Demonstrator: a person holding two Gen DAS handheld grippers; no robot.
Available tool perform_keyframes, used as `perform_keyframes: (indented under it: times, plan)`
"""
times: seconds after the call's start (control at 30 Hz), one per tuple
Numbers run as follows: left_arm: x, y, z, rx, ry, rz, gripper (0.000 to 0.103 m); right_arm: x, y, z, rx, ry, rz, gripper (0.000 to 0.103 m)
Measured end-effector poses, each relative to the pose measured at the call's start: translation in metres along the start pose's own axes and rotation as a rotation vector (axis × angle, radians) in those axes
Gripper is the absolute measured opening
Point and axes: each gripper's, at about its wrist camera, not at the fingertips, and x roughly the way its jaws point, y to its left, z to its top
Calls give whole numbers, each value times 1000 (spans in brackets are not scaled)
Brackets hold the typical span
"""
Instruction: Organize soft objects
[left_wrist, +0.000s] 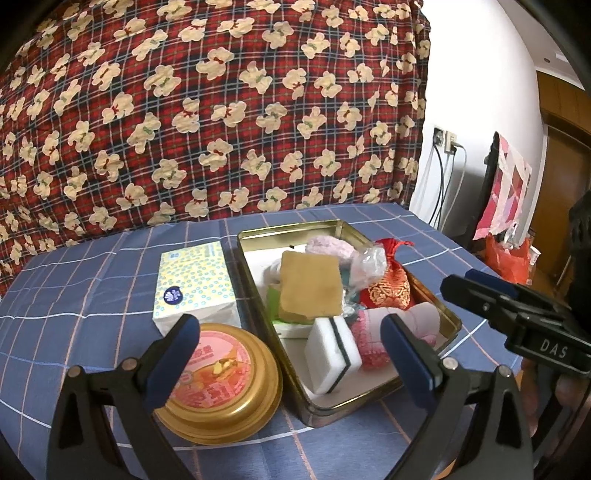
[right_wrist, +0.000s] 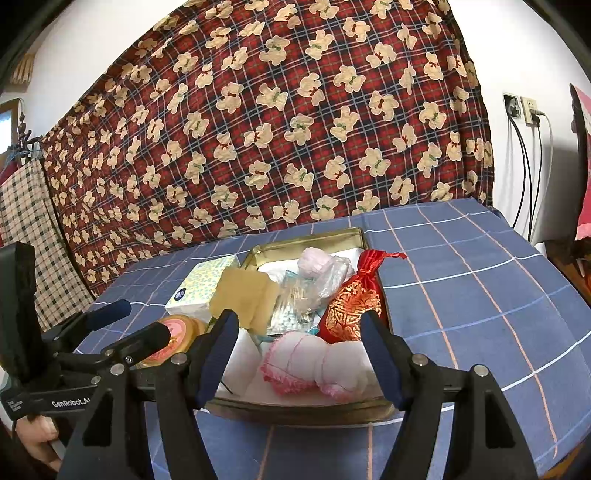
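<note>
A gold metal tin sits on the blue checked table. It holds a tan sponge, a white sponge with a dark stripe, a rolled pink cloth, a red embroidered pouch, a pale pink fluffy item and clear plastic bags. My left gripper is open and empty, above the tin's near left. My right gripper is open and empty, above the pink cloth; it also shows in the left wrist view.
A tissue pack and a round gold tin with a pink lid stand left of the tin. A red plaid bear cloth hangs behind the table. Wall sockets with cables are at the right.
</note>
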Motion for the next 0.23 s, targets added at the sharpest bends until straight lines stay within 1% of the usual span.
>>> perform_keyframes:
  times: [0.23]
  plan:
    - [-1, 0, 1, 13, -8, -3, 100, 0, 0, 0, 1, -1, 0, 70]
